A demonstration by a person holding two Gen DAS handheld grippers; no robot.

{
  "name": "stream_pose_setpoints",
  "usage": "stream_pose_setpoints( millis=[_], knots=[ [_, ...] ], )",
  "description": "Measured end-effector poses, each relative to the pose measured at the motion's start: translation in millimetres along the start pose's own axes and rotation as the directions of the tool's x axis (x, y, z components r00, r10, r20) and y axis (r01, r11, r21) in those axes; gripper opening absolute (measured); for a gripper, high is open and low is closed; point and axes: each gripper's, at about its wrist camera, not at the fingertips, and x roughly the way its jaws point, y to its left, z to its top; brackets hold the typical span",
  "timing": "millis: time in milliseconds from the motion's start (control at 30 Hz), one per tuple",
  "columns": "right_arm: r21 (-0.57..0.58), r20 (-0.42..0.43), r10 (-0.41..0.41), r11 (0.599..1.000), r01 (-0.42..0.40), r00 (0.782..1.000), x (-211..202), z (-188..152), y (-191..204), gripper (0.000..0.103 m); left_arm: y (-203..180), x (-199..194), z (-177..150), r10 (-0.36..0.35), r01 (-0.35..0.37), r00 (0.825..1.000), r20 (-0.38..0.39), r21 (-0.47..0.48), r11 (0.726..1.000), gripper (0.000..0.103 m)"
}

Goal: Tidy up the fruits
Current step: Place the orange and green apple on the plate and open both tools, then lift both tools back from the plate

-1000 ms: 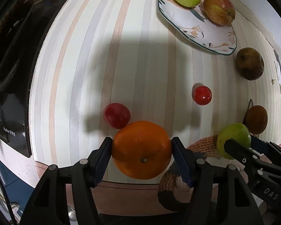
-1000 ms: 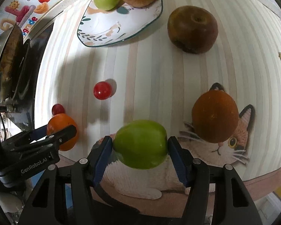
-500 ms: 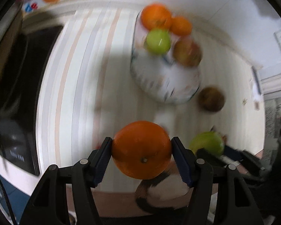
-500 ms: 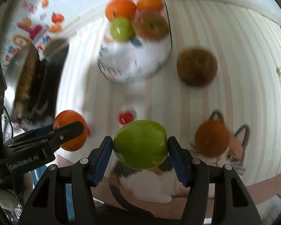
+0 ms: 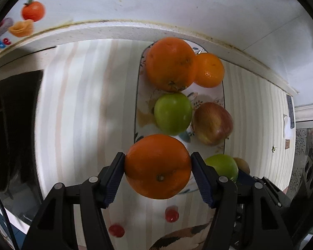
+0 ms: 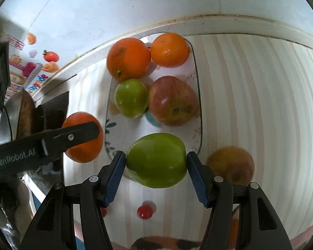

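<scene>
- Both claws have carried their fruit from the cat mat up to the plate (image 5: 222, 108).
- Our left claw (image 5: 157, 166) grips an orange (image 5: 156, 166), stem scar facing us.
- Our right claw (image 6: 156, 160) grips a green apple (image 6: 156, 160), long axis running pad to pad, over the plate's near end.

A pale striped worktop (image 5: 89, 108) meets a white wall (image 5: 177, 2) behind it; colourful fruit stickers (image 6: 50, 57) sit on the wall's left part.
</scene>
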Motion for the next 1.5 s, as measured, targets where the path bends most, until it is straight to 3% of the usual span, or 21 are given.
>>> stream_pose_setpoints(
  millis=[200,267,300,333,367,400,767,1000,1500],
  knots=[
    [0.015,-0.044,0.003,1.0,-0.002,0.999,13.3,4.2,-2.5,0.067,-7.9,14.4,9.8,0.048,-0.046,0.997,-0.055,0.036,0.998,0.063],
    [0.024,-0.049,-0.003,1.0,0.004,0.999,12.4,4.2,-4.3,0.083,-7.5,15.3,9.7,0.062,-0.06,0.997,-0.054,0.03,0.998,0.063],
    [0.024,-0.051,-0.006,1.0,0.007,0.999,10.5,4.1,-5.4,0.093,-5.3,15.4,9.3,0.066,-0.065,0.996,-0.054,0.022,0.998,0.069],
    [0.021,-0.053,-0.018,1.0,0.019,0.998,7.7,4.0,-6.5,0.095,-2.4,13.7,9.1,0.06,-0.06,0.997,-0.05,0.014,0.998,0.076],
    [0.02,-0.053,-0.027,0.999,0.028,0.998,5.5,4.0,-7.2,0.095,1.0,10.5,9.0,0.058,-0.058,0.997,-0.045,0.007,0.998,0.087],
    [0.017,-0.054,-0.034,0.999,0.035,0.998,3.3,4.1,-7.6,0.095,3.1,6.4,8.5,0.06,-0.06,0.998,-0.035,0.002,0.998,0.088],
    [-0.037,-0.024,-0.182,0.983,0.181,0.983,-20.6,0.9,-4.9,0.097,20.0,-30.9,-8.0,0.128,-0.127,0.991,0.026,-0.046,0.991,0.088],
    [-0.043,-0.002,-0.207,0.978,0.206,0.978,-43.7,-15.8,-2.8,0.097,15.5,-54.3,-42.6,0.168,-0.166,0.982,0.088,-0.034,0.986,0.088],
    [-0.036,0.153,-0.213,0.975,0.221,0.965,-140.4,-69.7,18.0,0.097,2.1,-124.1,-112.6,0.131,-0.133,0.96,0.248,-0.009,0.991,0.088]
  ],
)
